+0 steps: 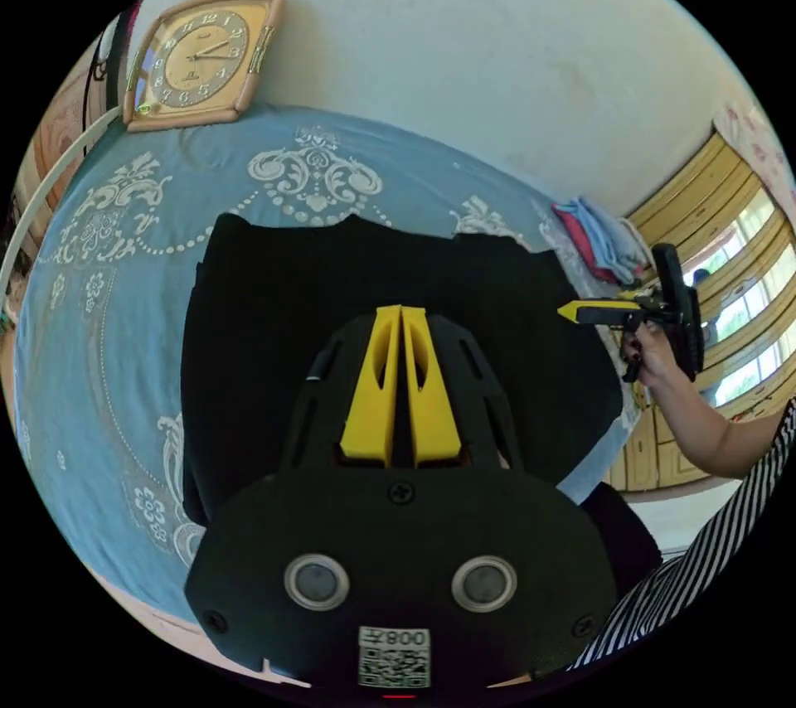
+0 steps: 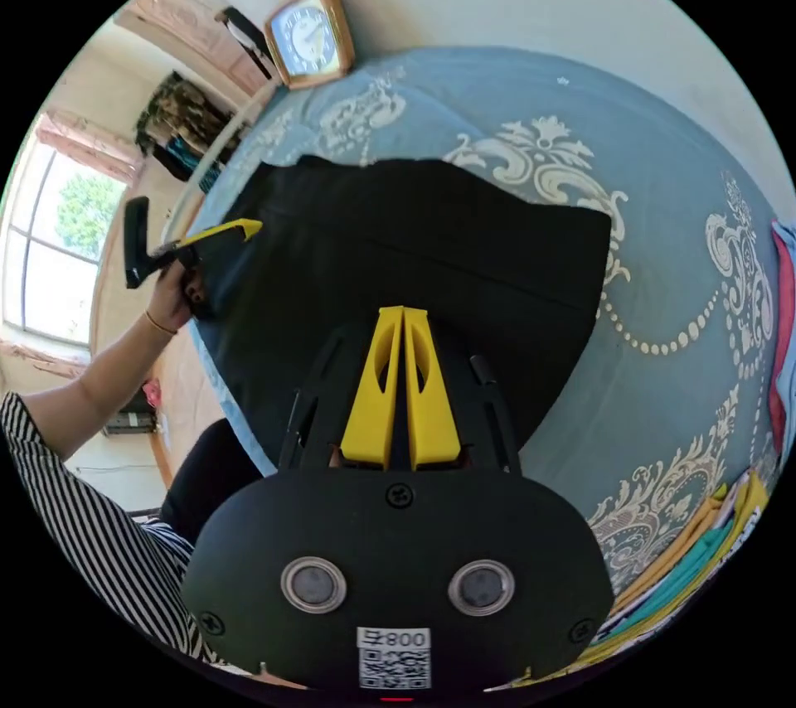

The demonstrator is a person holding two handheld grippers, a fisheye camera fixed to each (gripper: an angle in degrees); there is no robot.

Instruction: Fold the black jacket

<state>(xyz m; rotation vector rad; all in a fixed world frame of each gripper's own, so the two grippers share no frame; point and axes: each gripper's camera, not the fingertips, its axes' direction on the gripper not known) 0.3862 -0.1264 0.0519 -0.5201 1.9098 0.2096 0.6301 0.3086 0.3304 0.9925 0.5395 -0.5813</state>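
Note:
The black jacket point(image 1: 265, 310) lies spread flat on a blue patterned bedspread point(image 1: 91, 343). My left gripper point(image 1: 401, 312) hovers over the jacket's near part, its yellow jaws pressed together with nothing between them. A hand holds my right gripper point(image 1: 574, 312) over the jacket's right edge, jaws together. In the right gripper view the jacket point(image 2: 431, 244) stretches across the bed point(image 2: 680, 260). There my right gripper point(image 2: 403, 312) is shut and empty above the cloth, while my left gripper point(image 2: 247, 227) is held at the jacket's left edge.
A framed clock point(image 1: 199, 61) leans on the wall at the bed's far side. Folded red and blue clothes point(image 1: 604, 244) lie on the bed's far right corner. A colourful stack point(image 2: 688, 567) sits at the near right. A person's striped sleeve point(image 2: 75, 492) and bright windows point(image 1: 746, 310) are at the side.

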